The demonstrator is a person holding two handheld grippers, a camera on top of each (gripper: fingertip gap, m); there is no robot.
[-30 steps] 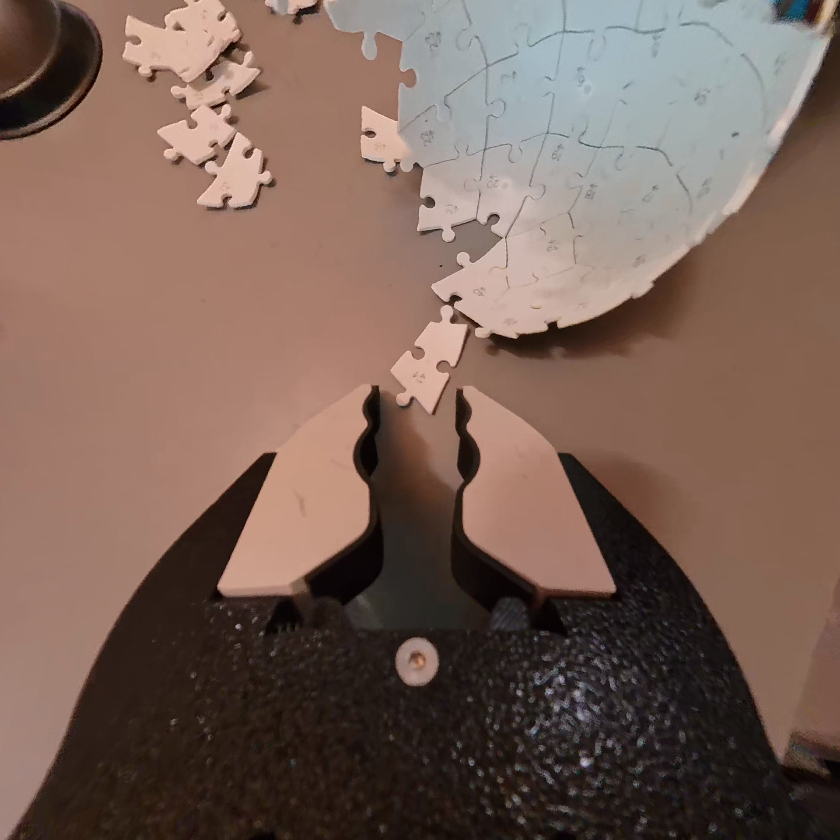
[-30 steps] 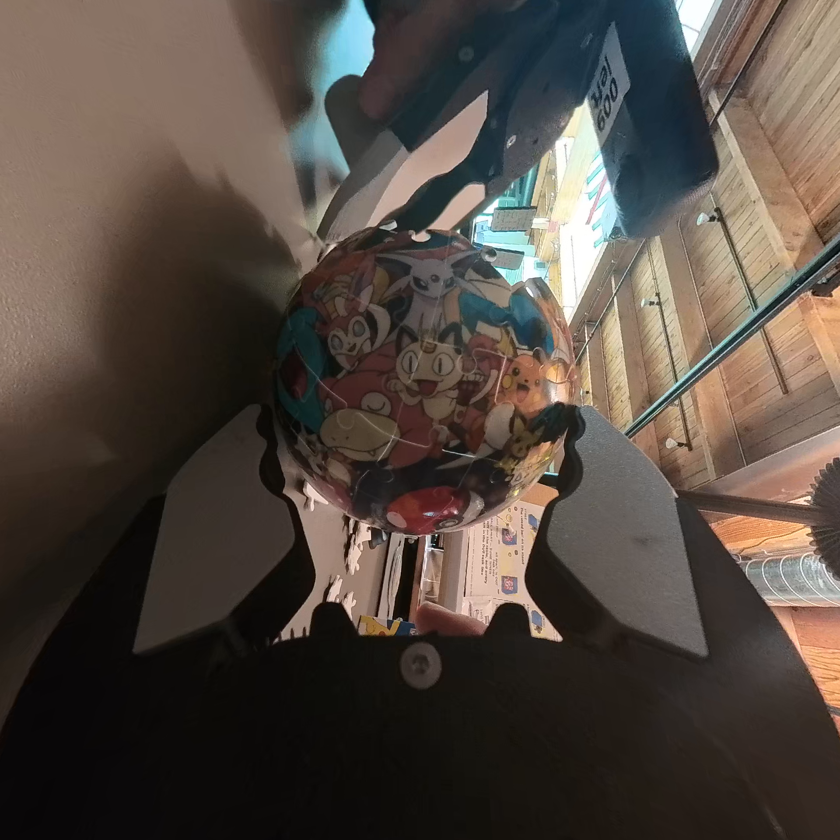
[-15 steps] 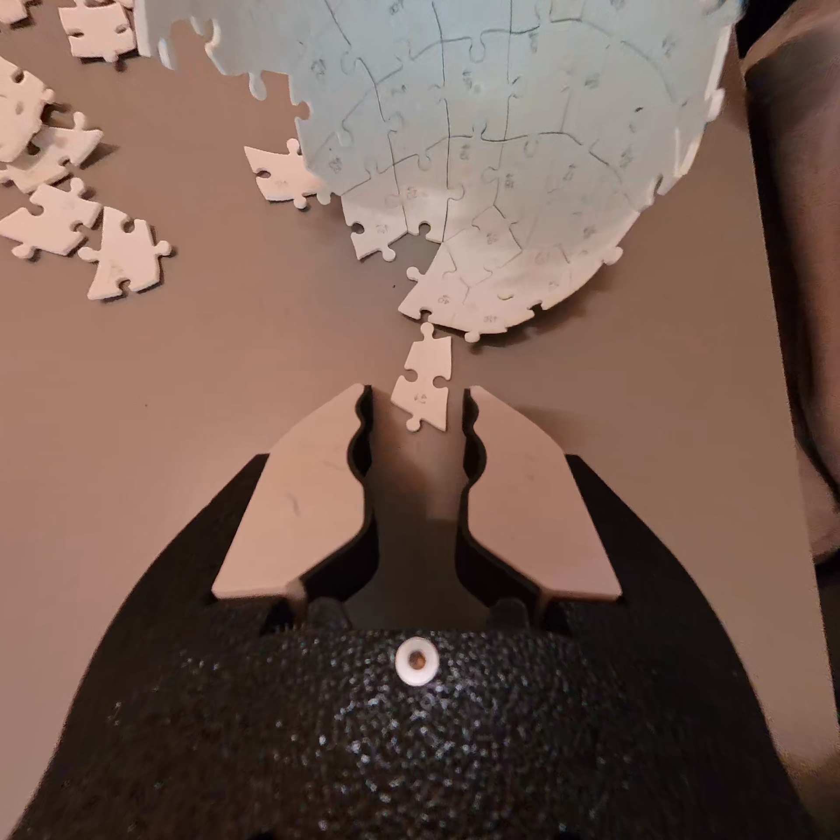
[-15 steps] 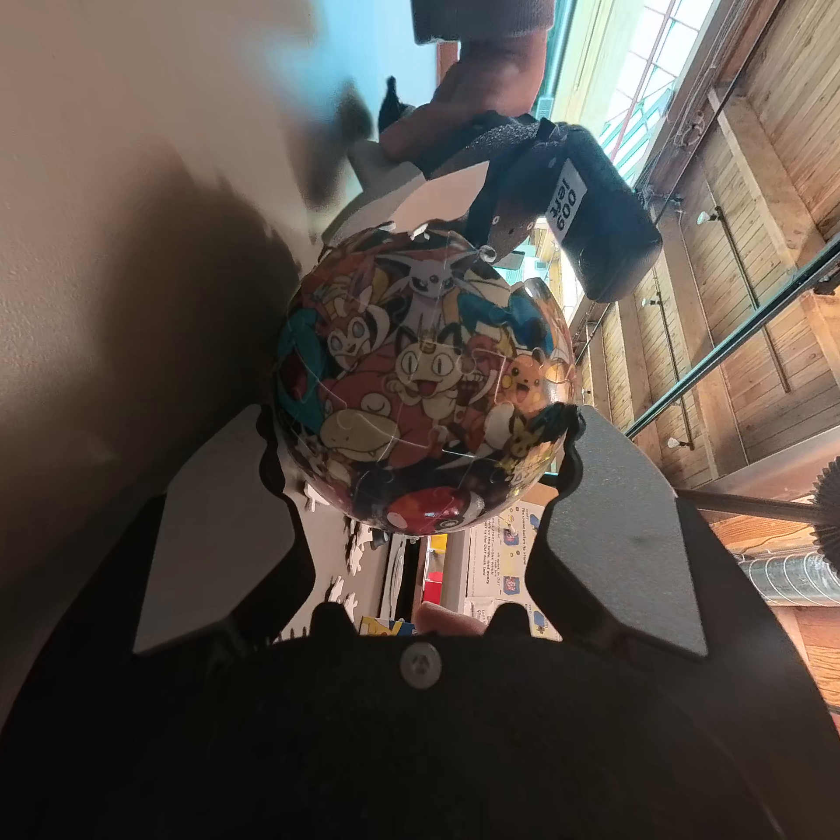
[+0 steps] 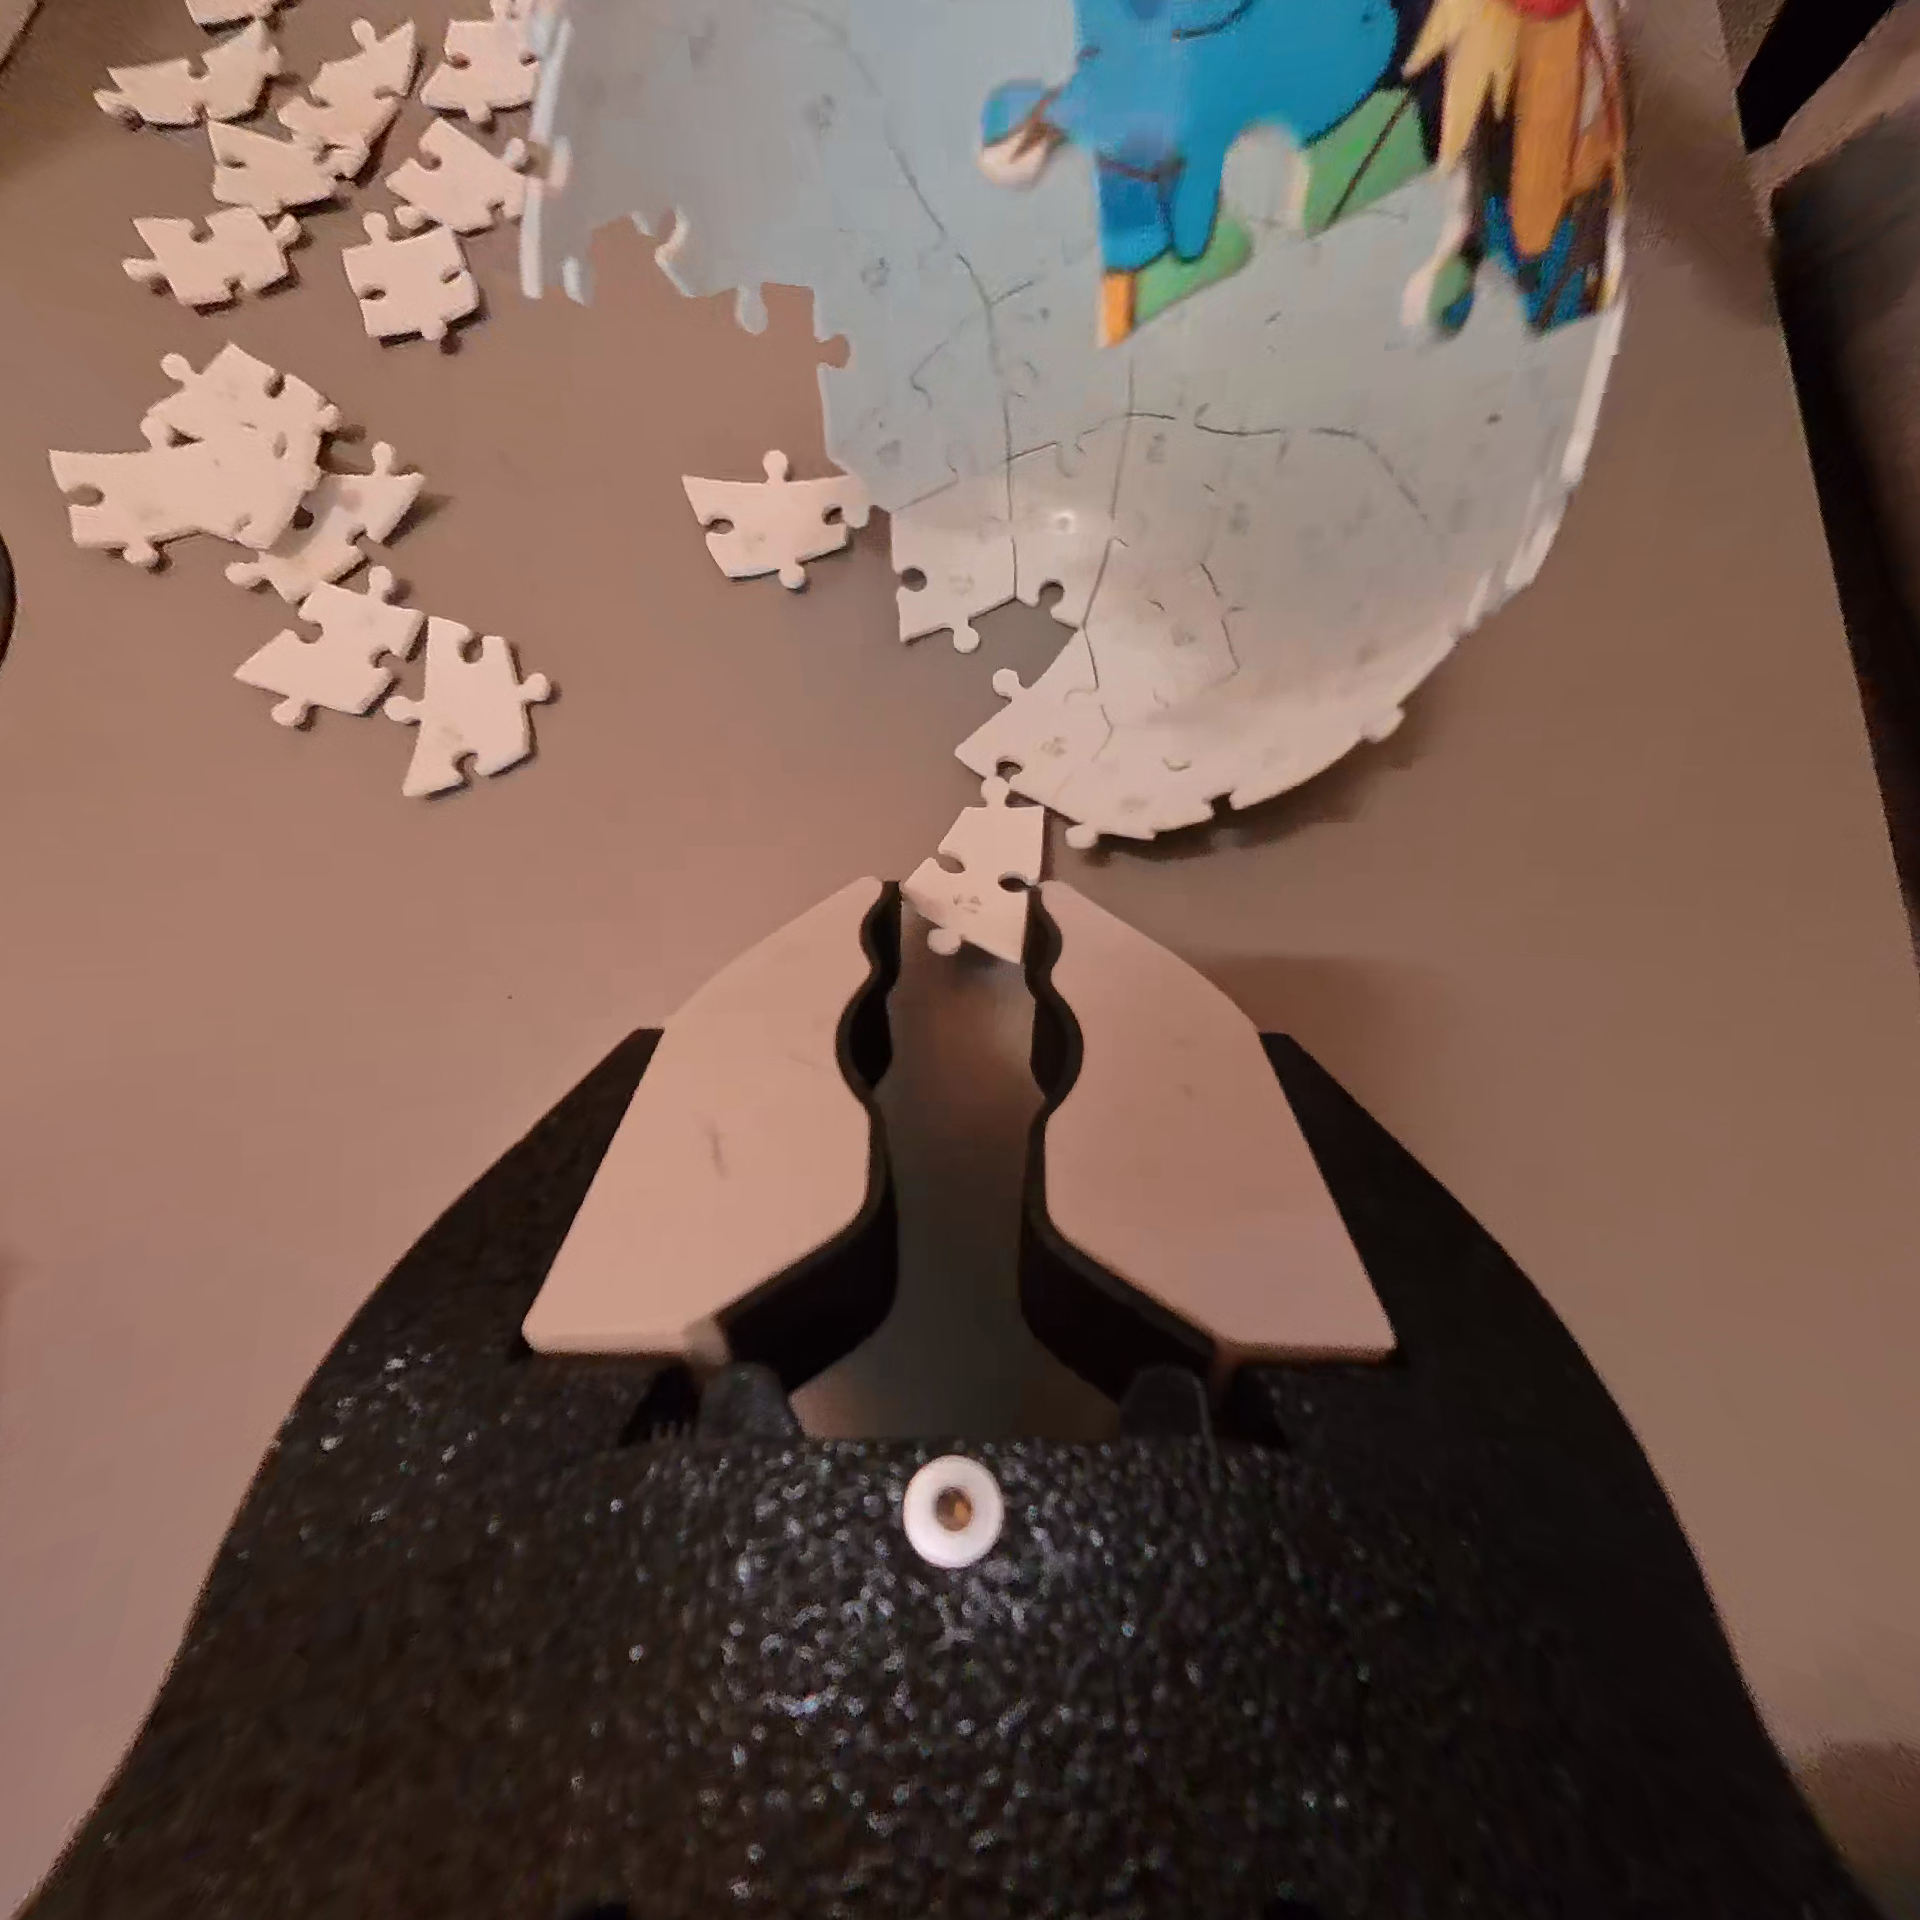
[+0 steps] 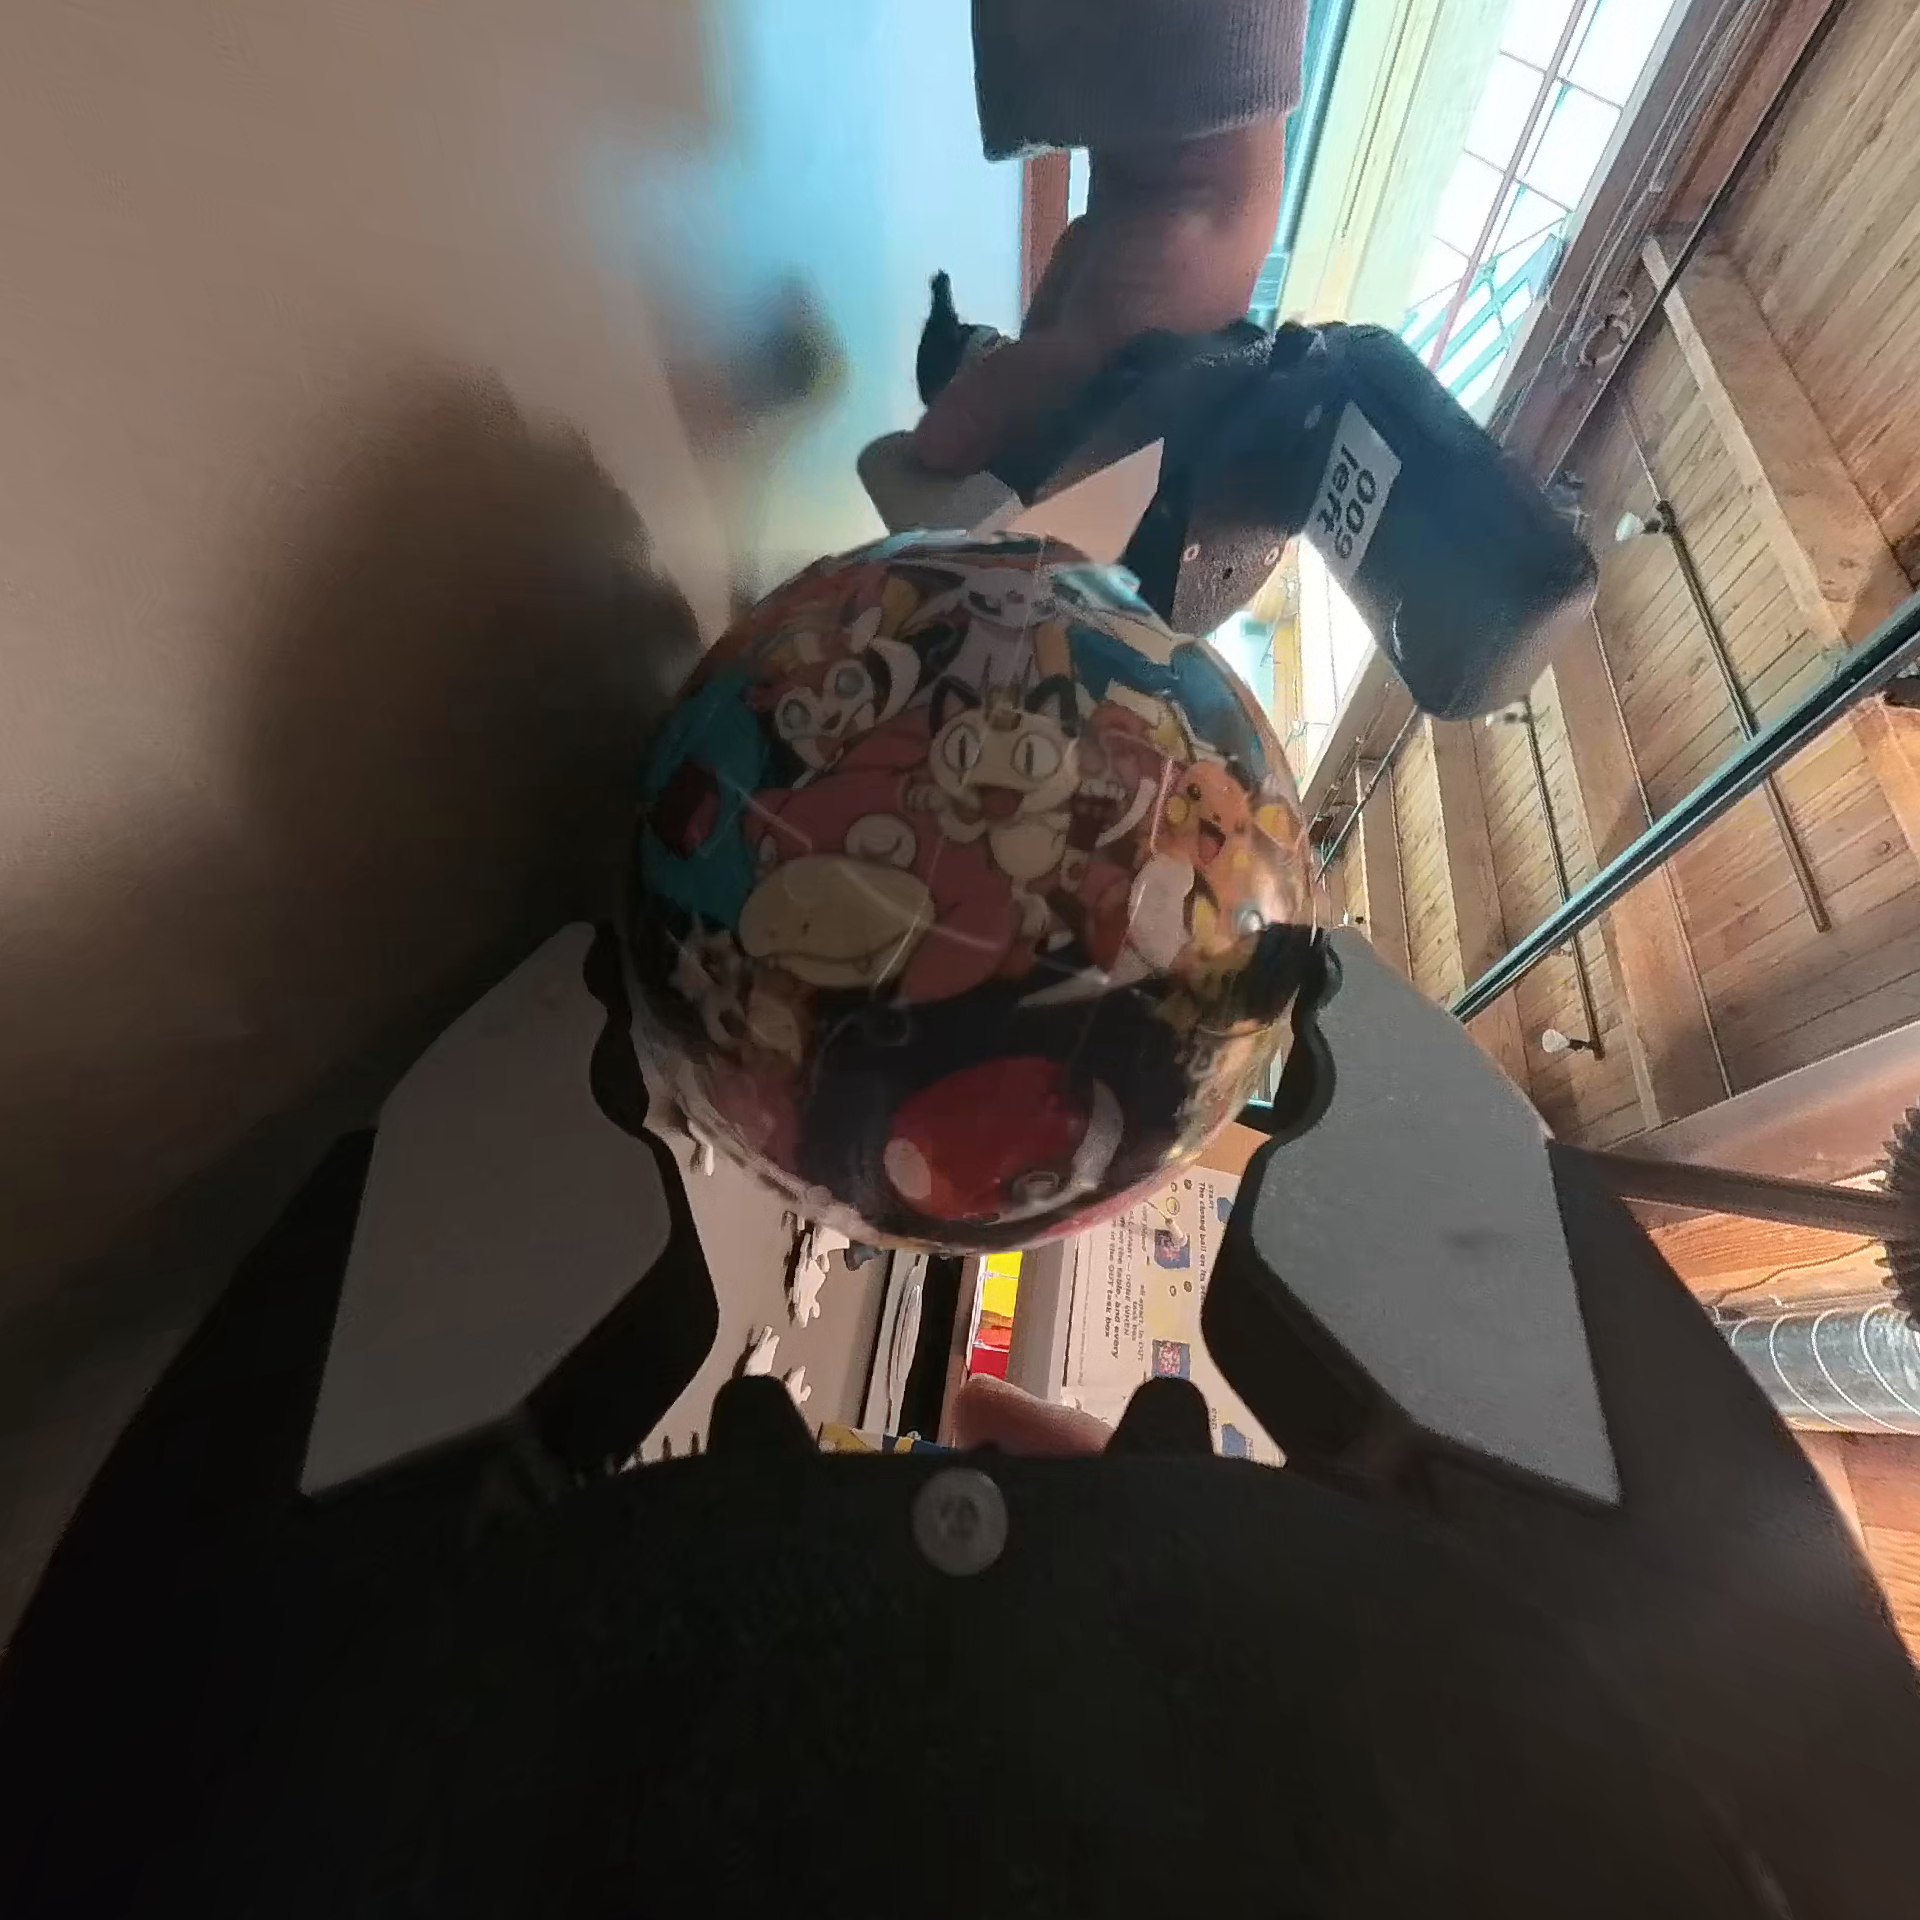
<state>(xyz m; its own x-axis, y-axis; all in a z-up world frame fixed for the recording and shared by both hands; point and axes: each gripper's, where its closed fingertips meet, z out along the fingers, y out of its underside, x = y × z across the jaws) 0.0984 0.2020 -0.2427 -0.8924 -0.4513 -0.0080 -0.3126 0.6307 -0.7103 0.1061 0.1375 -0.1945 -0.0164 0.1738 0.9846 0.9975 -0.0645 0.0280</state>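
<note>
My right gripper is shut on a partly built puzzle ball with colourful cartoon pictures and holds it by its sides close to the grey table. The left wrist view looks into the ball's open white shell. My left gripper is low over the table, with its jaws narrowed onto a single white puzzle piece. The piece's knob touches the shell's jagged lower rim. The left gripper also shows in the right wrist view, at the ball's far edge, held by a hand.
Several loose white pieces lie face down on the table at the upper left. One more piece lies next to the shell's edge. A dark object stands past the table's right edge. Wooden walls are behind.
My left gripper has moved forward so the single piece now sits between its tips, and its jaws have narrowed. The ball has turned, so its coloured side now shows in the left wrist view.
</note>
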